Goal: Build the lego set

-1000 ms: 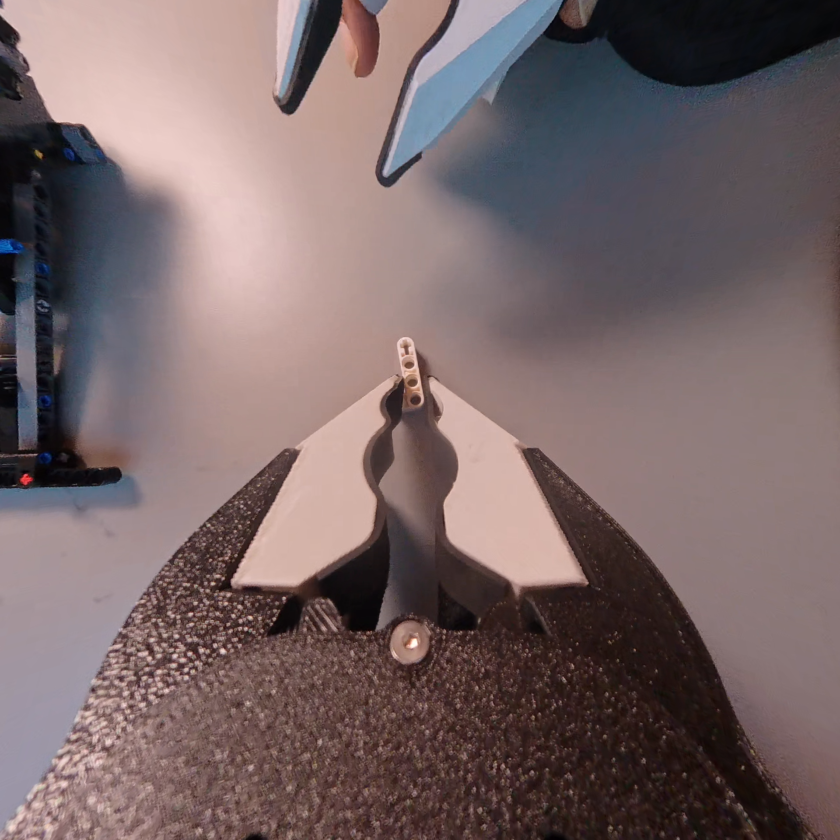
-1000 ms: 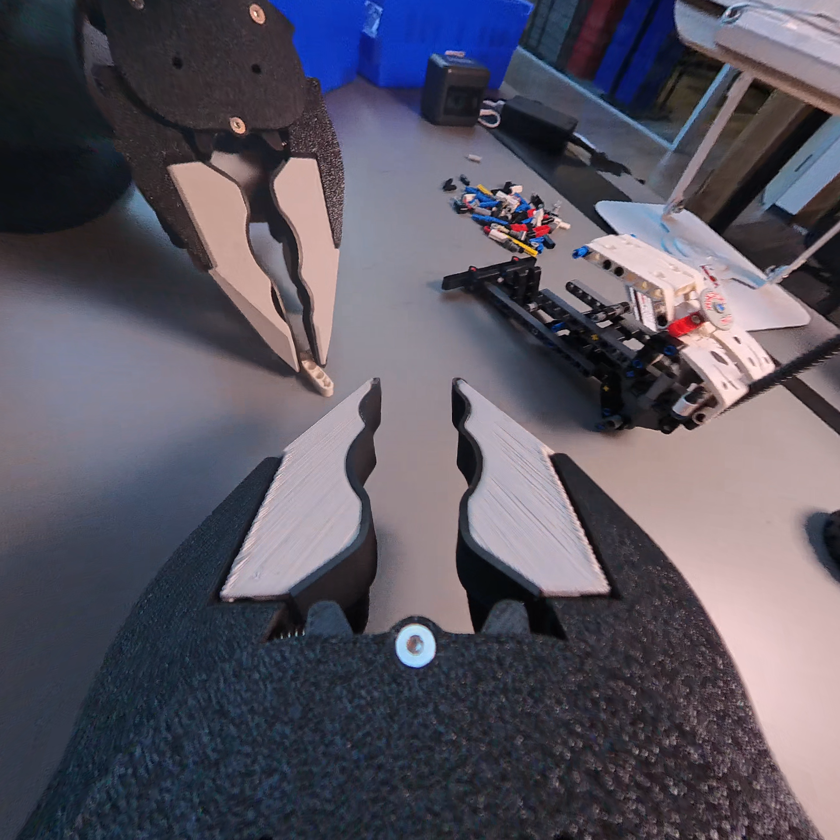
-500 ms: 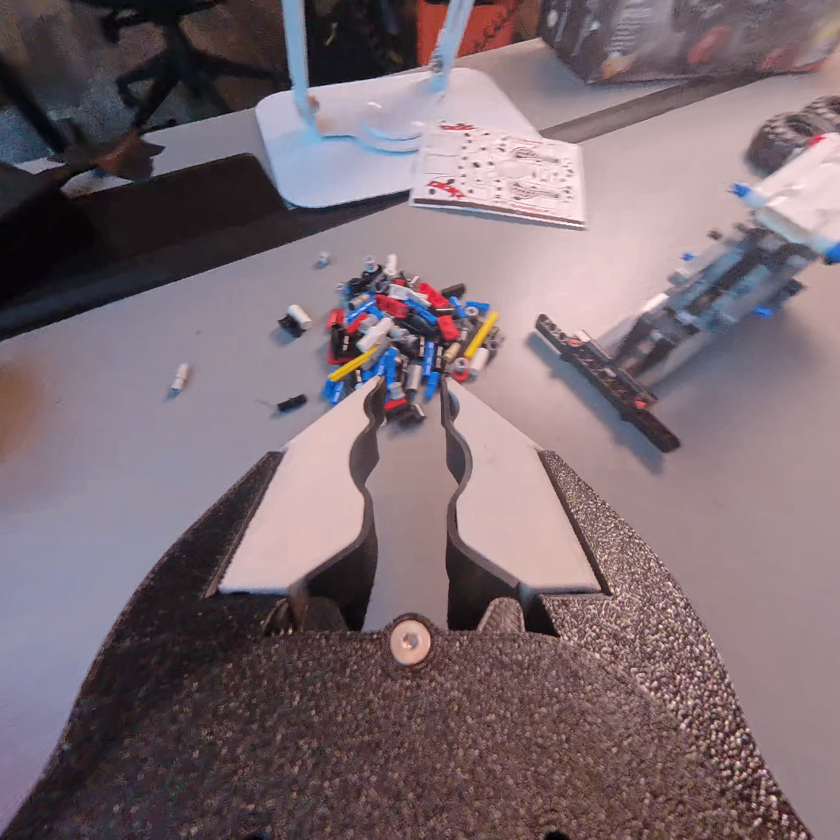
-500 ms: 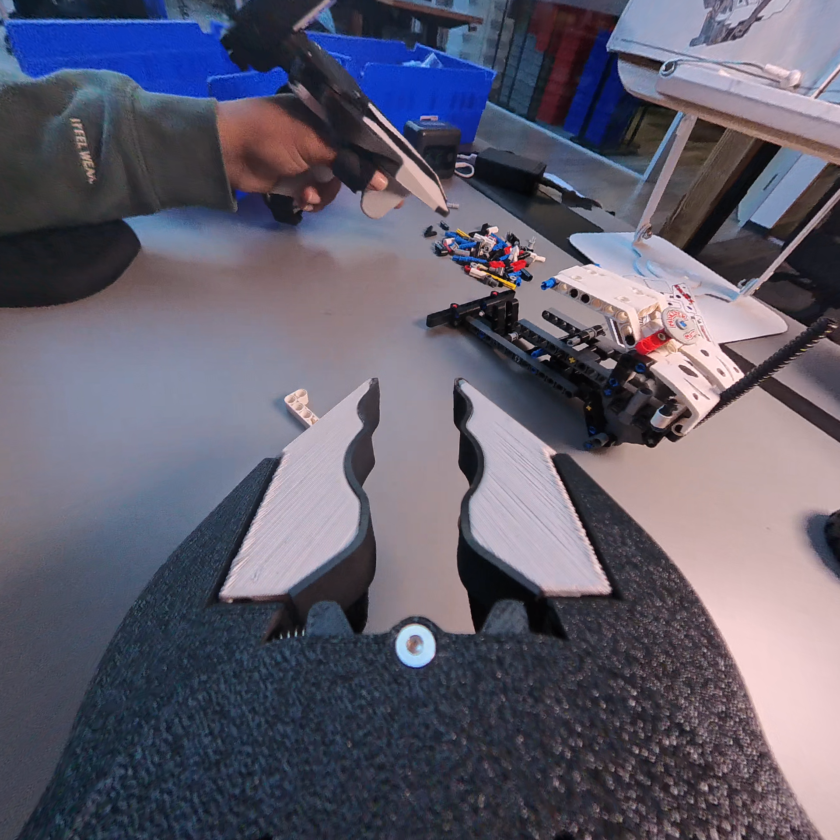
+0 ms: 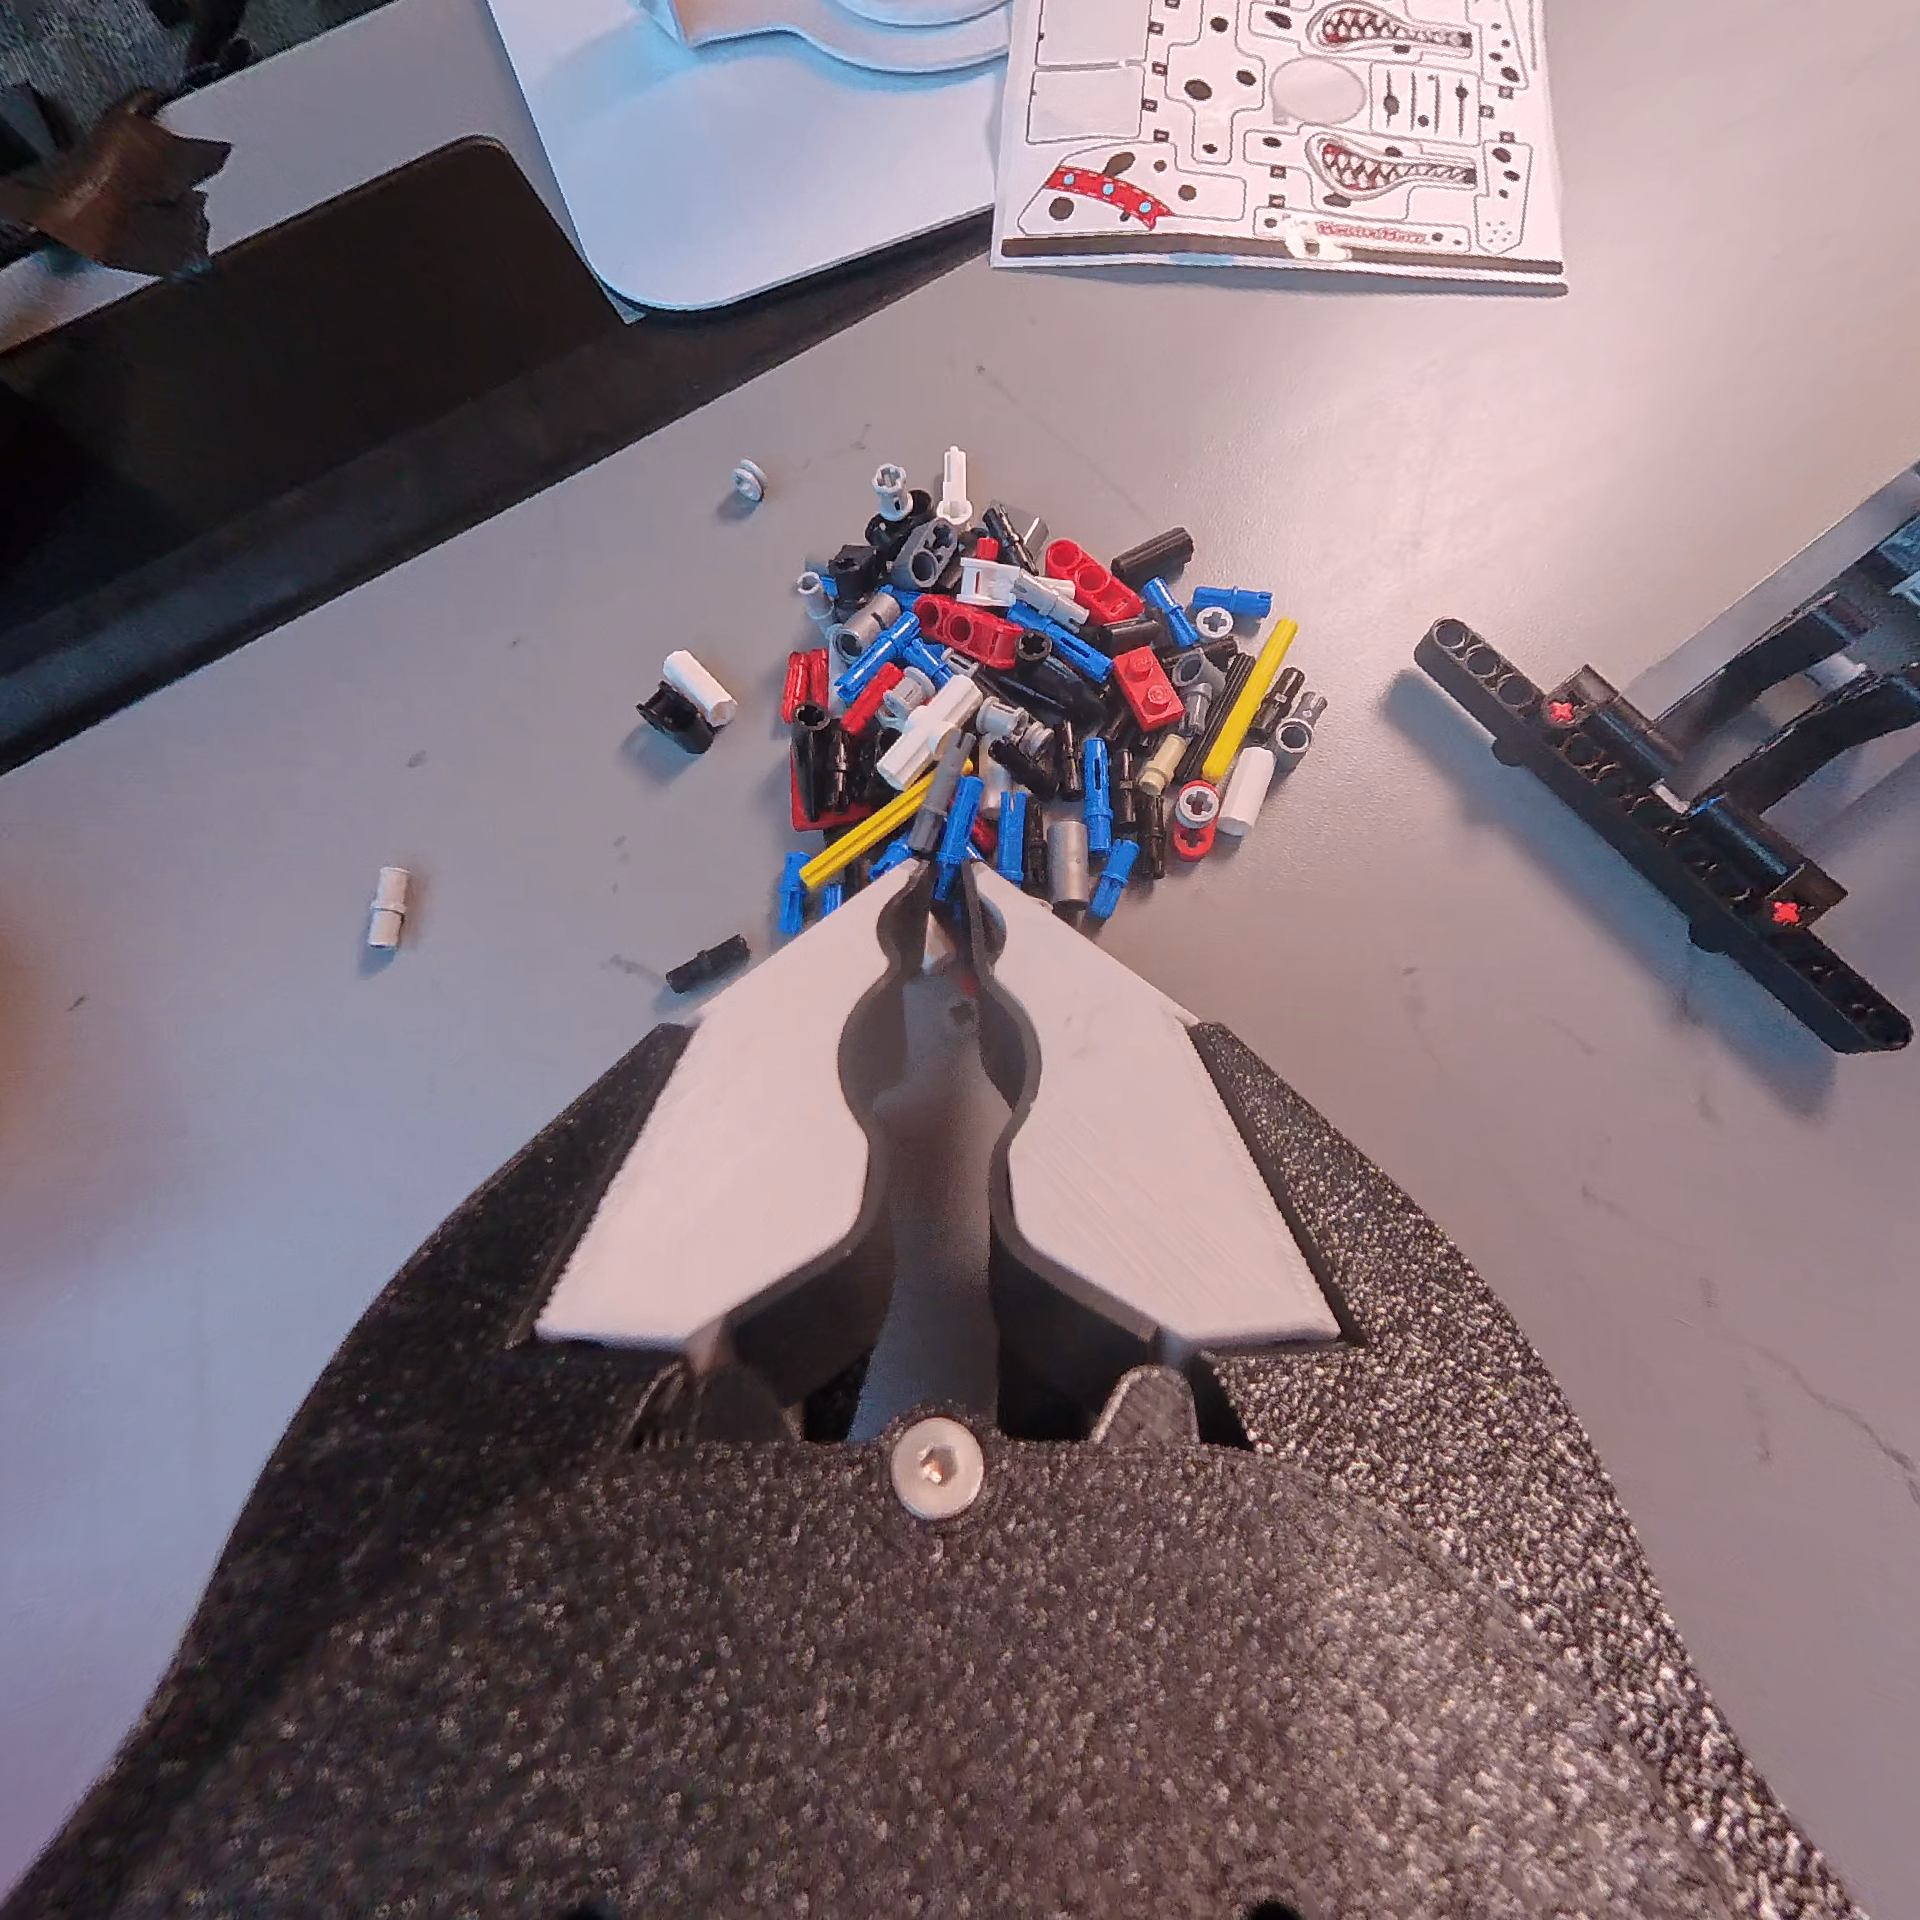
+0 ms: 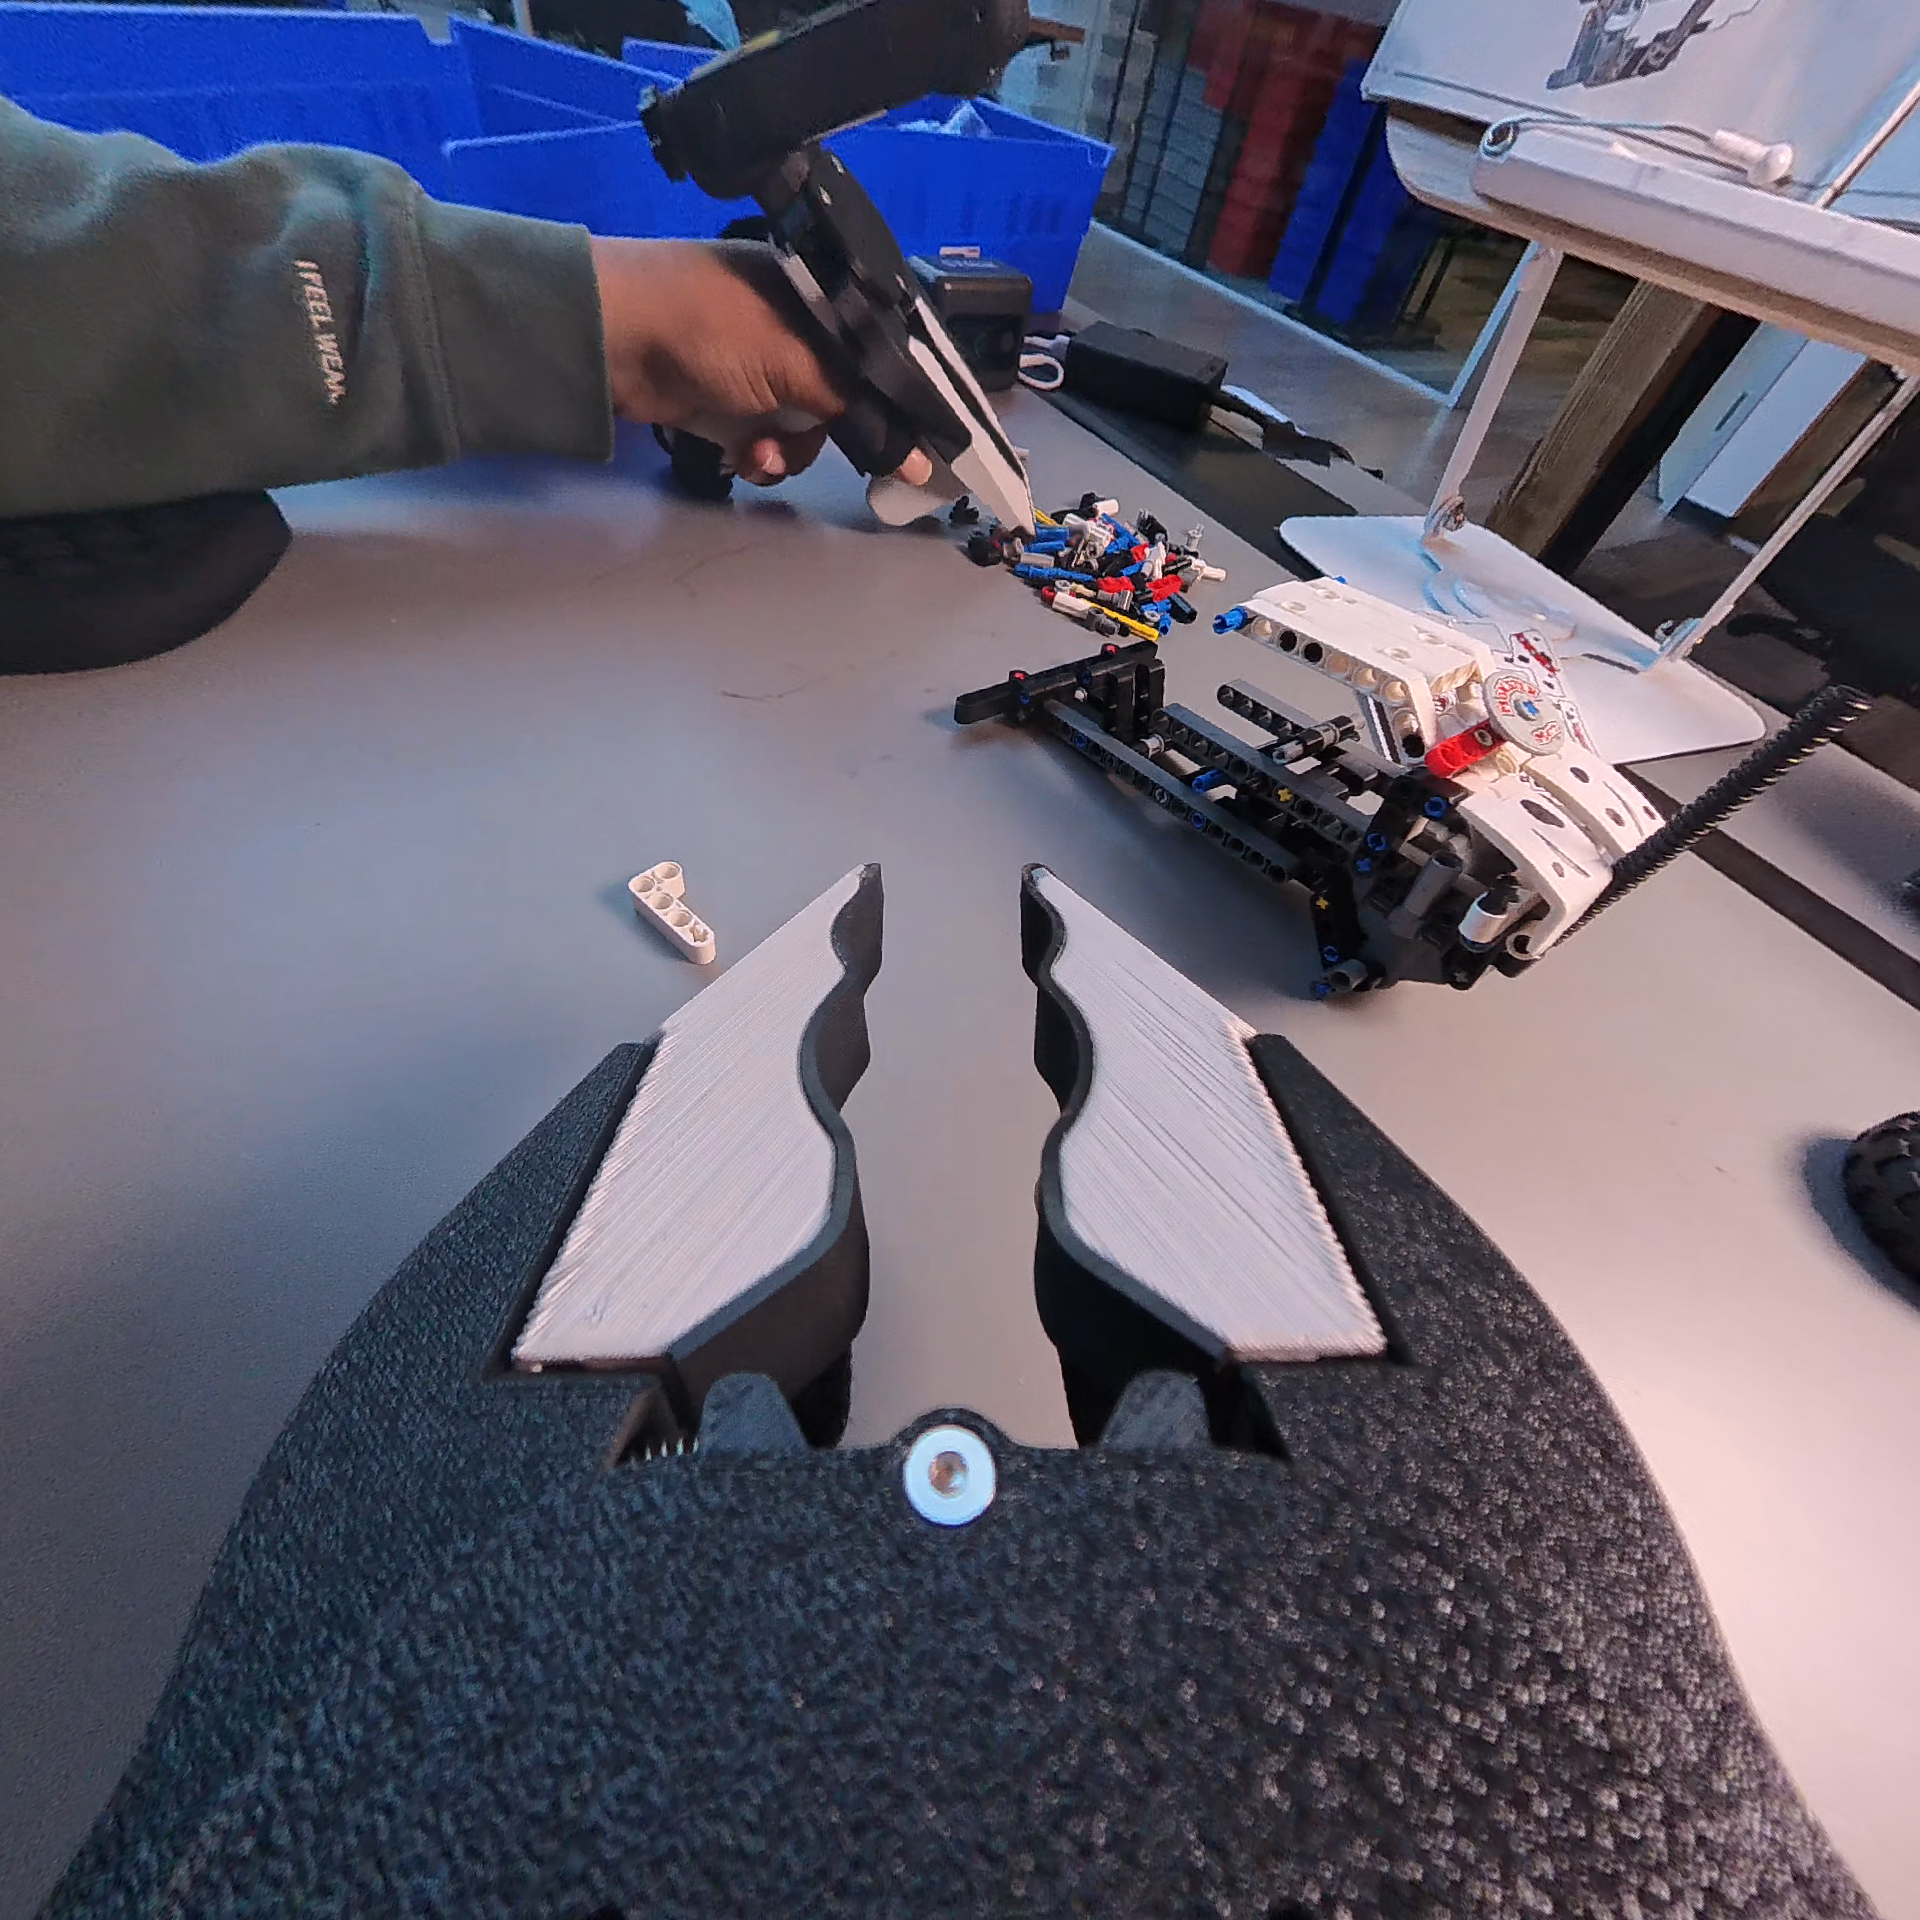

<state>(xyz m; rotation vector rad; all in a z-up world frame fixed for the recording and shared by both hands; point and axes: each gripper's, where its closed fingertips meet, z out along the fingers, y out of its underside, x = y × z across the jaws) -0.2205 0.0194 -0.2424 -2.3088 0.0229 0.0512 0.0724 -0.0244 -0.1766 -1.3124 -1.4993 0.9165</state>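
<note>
A pile of small lego pins and axles [image 5: 1039, 707], blue, red, black, grey and yellow, lies on the grey table [image 5: 312, 1091]. My left gripper [image 5: 942, 881] is at the pile's near edge. Its jaws are nearly closed on a small piece there; a grey axle and a blue pin run into the gap, and I cannot tell which is pinched. It also shows in the right wrist view [image 6: 1023, 514], held by a hand. My right gripper [image 6: 951, 883] is open and empty above the table. A white angled beam [image 6: 673, 912] lies just left of it. The partly built model [image 6: 1299, 790] lies to the right.
A sticker sheet [image 5: 1278, 135] and a white stand base [image 5: 727, 156] lie beyond the pile. Stray pins [image 5: 390, 906] lie left of it. Blue bins [image 6: 520, 135], a black adapter [image 6: 1143, 364] and a tyre [image 6: 1886, 1195] are in the right wrist view. Some 30 centimeters of space lies between my two pairs of fingers.
My left gripper let go of the white beam on the table, swung over to the pile and closed its jaws at the pile's edge. My right gripper stayed open and almost still.
</note>
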